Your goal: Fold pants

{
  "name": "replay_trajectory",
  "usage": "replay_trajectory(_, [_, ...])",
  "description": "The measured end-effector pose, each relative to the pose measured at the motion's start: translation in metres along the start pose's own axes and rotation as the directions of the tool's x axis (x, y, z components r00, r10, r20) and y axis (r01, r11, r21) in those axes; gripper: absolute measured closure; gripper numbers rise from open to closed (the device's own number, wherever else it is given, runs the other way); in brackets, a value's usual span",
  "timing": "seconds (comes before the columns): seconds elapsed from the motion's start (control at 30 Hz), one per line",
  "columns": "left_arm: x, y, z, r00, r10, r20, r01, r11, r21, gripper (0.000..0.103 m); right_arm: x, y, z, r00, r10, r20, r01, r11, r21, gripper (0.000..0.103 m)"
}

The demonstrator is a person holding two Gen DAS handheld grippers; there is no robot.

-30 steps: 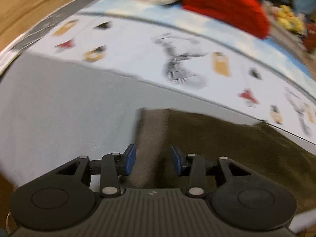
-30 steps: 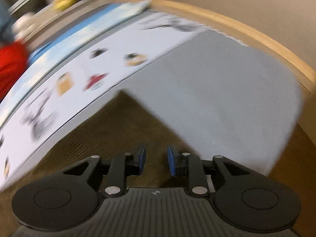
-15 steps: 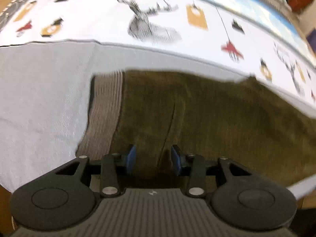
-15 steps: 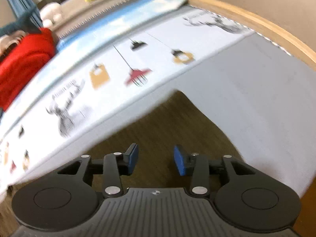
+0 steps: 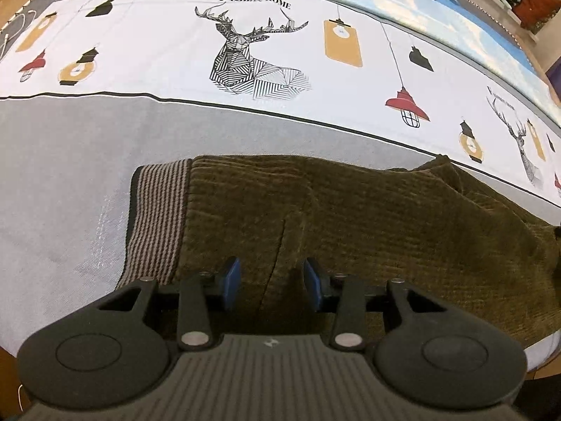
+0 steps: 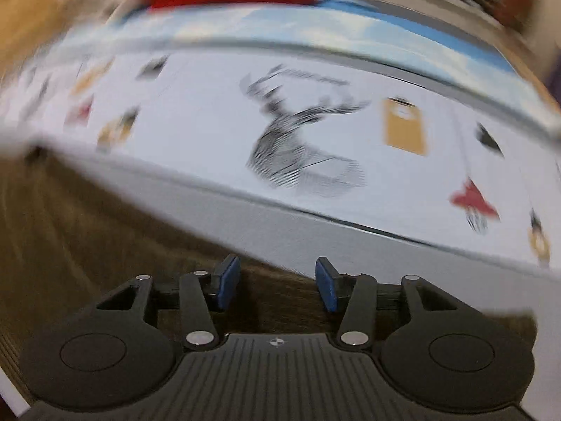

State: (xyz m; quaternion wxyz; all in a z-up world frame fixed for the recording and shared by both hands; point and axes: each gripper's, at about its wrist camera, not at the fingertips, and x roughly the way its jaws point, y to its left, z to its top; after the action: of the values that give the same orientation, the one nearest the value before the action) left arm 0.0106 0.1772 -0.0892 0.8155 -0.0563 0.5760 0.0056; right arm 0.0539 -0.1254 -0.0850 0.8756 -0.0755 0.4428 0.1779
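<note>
While swinging blurred across the deer-print bedsheet with fingers spreading empty, joins half-open, empty left gripper above olive pants lying flat on the bed, ready for a fresh grasp.

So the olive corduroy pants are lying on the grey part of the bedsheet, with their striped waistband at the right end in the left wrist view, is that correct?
Not quite: in the left wrist view the striped waistband is at the left end of the olive corduroy pants, not the right. The rest holds: the pants lie on the grey part of the bedsheet.
</note>
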Motion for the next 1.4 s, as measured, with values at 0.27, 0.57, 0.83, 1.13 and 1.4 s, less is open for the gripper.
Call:
replay_trajectory(0.27, [0.002, -0.007, 0.006, 1.000, -0.005, 0.003, 0.005, 1.000, 0.006, 0.059, 0.020, 0.028, -0.006, 0.998, -0.030, -0.050, 0.016, 0.964, -0.267, 0.048])
replay_trajectory(0.57, [-0.001, -0.008, 0.004, 1.000, -0.008, 0.012, 0.008, 1.000, 0.005, 0.059, -0.004, -0.005, 0.011, 0.996, -0.004, 0.094, 0.013, 0.995, -0.095, 0.103])
replay_trajectory(0.83, [-0.002, -0.009, 0.003, 1.000, -0.018, 0.015, 0.018, 1.000, 0.006, 0.059, -0.005, -0.016, -0.002, 0.996, 0.062, 0.063, -0.064, 0.997, 0.035, 0.096])
replay_trajectory(1.13, [-0.003, -0.008, 0.004, 1.000, -0.015, 0.017, 0.015, 1.000, 0.004, 0.059, 0.009, 0.056, 0.028, 0.987, 0.141, 0.083, -0.131, 0.985, -0.114, 0.062])
replay_trajectory(1.4, [-0.006, -0.004, 0.008, 0.999, -0.023, 0.032, 0.024, 0.999, -0.027, 0.059, 0.017, 0.143, 0.101, 0.901, 0.396, 0.175, -0.389, 0.918, -0.077, 0.102])
